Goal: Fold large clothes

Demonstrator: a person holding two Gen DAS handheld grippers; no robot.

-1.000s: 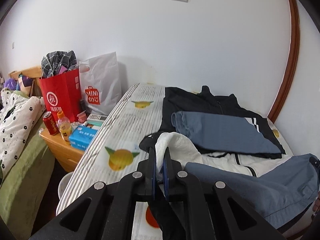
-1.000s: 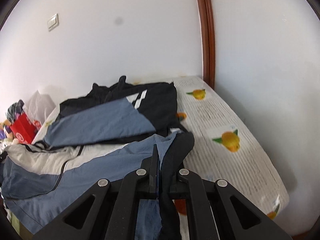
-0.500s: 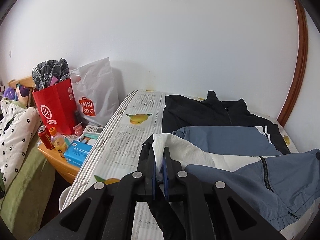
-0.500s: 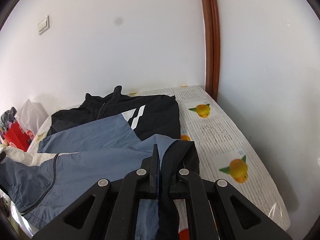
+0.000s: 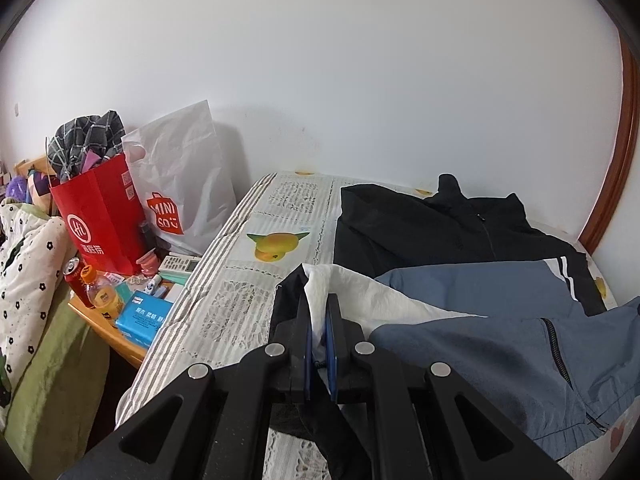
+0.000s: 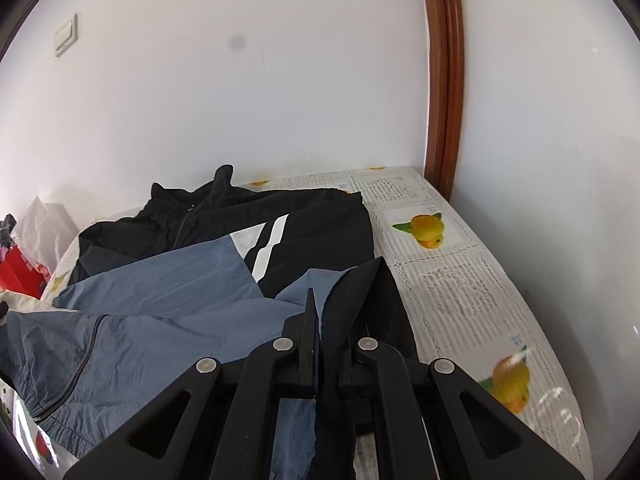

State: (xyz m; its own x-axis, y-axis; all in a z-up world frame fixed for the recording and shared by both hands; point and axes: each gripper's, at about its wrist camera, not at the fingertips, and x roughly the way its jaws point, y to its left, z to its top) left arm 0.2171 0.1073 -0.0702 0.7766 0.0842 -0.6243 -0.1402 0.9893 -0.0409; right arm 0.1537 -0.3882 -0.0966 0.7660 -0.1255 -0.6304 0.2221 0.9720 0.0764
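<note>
Both tongs have carried the jacket (image 5: 500, 344) hem further toward the bed's (image 5: 240, 300) far edge. Left tongs (image 5: 319, 320) pinch white lining; right tongs (image 6: 320, 320) pinch blue-black hem. The bottom-to-collar fold appears nearly complete.

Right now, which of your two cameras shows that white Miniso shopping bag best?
The left wrist view. There the white Miniso bag stands whole against the wall, logo readable, beside the red bag at the bedside. The right wrist view catches only a pale, crumpled sliver of it at the far left edge, logo hidden.
</note>
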